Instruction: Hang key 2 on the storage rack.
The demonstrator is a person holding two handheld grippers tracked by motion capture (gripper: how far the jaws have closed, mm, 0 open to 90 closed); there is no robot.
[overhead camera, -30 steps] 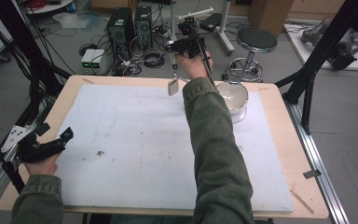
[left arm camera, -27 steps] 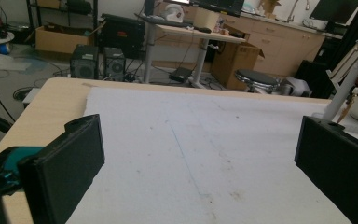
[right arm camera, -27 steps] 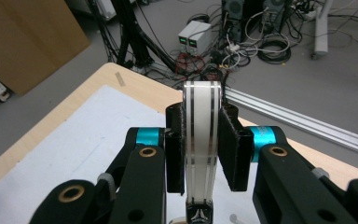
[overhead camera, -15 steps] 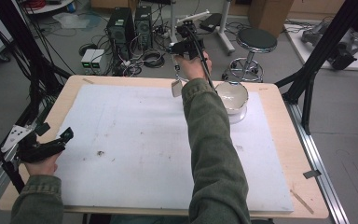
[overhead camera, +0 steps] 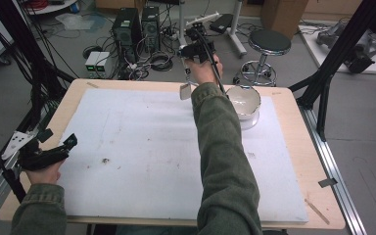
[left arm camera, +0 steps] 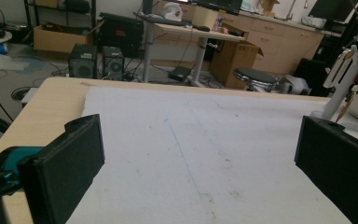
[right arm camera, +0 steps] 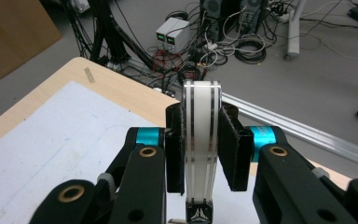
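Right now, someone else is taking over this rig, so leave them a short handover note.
Right gripper: shut on the white handle of a utensil, held up over the table's far edge; its metal end hangs beside the sleeve.
Left gripper: open, holding nothing, near the left edge of the white mat.
Glass bowl: on the mat's far right, apart from the utensil.
Done: utensil is picked up.
Left: probably bringing it to the bowl; that is a guess.

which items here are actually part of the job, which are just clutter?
In use:
- right gripper, shut on the white-handled utensil
- white bowl, beside it

Lying about:
- left gripper, open and idle
- wooden stick near the table edge
- stool and computer towers on the floor
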